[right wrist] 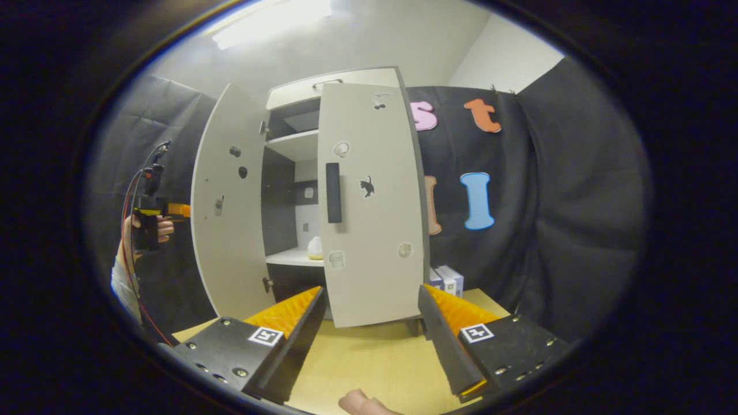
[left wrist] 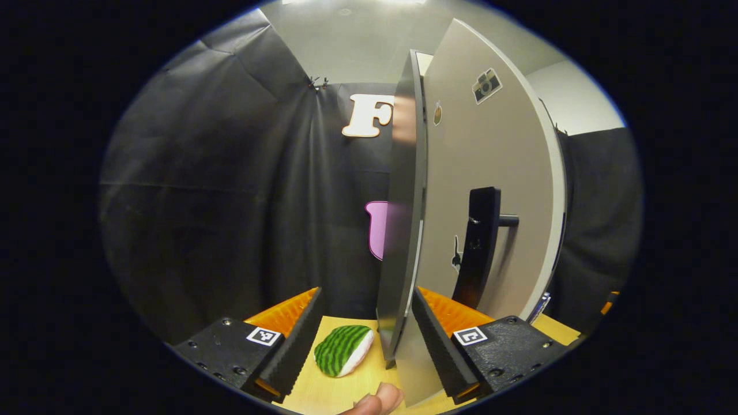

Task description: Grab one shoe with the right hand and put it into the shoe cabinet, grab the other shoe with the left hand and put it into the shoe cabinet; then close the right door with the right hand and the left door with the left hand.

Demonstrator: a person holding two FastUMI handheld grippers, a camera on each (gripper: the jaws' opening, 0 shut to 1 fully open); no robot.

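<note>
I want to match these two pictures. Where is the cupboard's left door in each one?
Left gripper view: the left door stands in the middle, its edge between the left gripper's fingers.
Right gripper view: left of centre, swung open, inner face showing.
Shared landmark: the wooden table at the bottom.

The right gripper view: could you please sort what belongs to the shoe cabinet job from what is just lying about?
Job:
- tall grey shoe cabinet
- its open left door
- its nearly shut right door
- left gripper

Lying about:
- green striped watermelon-slice toy
- small white boxes
</note>
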